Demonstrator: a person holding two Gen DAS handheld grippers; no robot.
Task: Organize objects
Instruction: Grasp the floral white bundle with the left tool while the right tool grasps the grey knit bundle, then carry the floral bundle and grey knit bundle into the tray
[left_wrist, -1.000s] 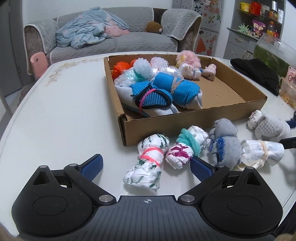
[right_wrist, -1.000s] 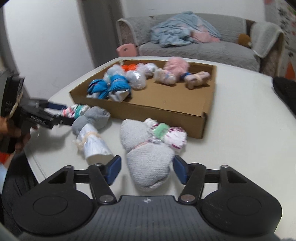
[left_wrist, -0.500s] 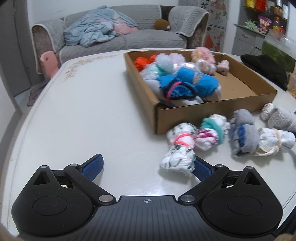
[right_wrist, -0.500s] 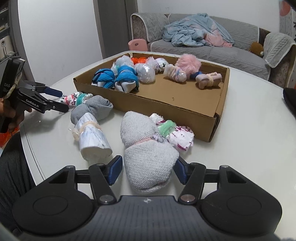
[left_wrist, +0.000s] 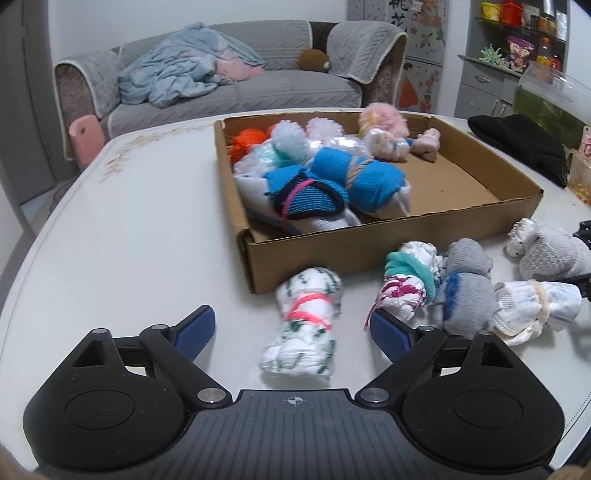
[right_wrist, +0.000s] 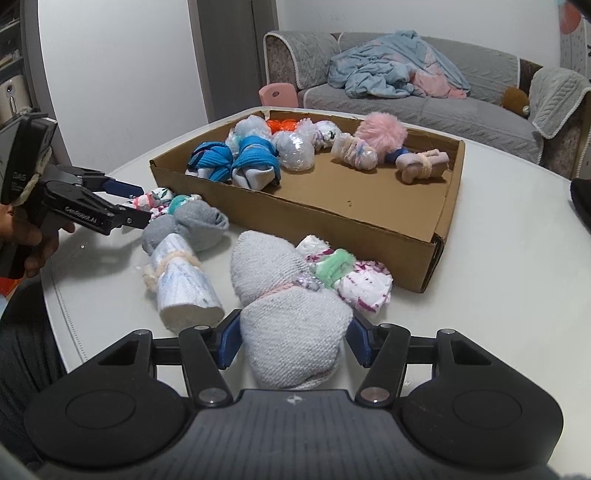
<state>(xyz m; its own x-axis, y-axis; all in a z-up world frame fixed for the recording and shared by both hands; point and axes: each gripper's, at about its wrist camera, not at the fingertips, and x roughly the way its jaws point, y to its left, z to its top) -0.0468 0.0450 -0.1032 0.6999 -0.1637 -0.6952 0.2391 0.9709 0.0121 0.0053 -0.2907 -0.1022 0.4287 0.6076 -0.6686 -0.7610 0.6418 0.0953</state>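
While closing, left claw (left_wrist: 291, 328) straddles bundle (left_wrist: 304, 325).

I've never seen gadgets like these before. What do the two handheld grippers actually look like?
Each is matte black plastic: a ribbed body, two round pivot housings, silver screws, and angular linkage arms ending in blue padded fingers. The left gripper, seen from the side, carries white lettering and a black box bound on with pale cord. The right gripper looks identical.

Cardboard box (left_wrist: 391, 254): matt brown corrugated paperboard. Table (left_wrist: 122, 221): smooth, glossy white. Grey sock bundle (right_wrist: 291, 332): coarse knitted cloth. Pink pom-pom (right_wrist: 382, 133): fluffy. Sofa (right_wrist: 406, 99): covered in quilted fabric.
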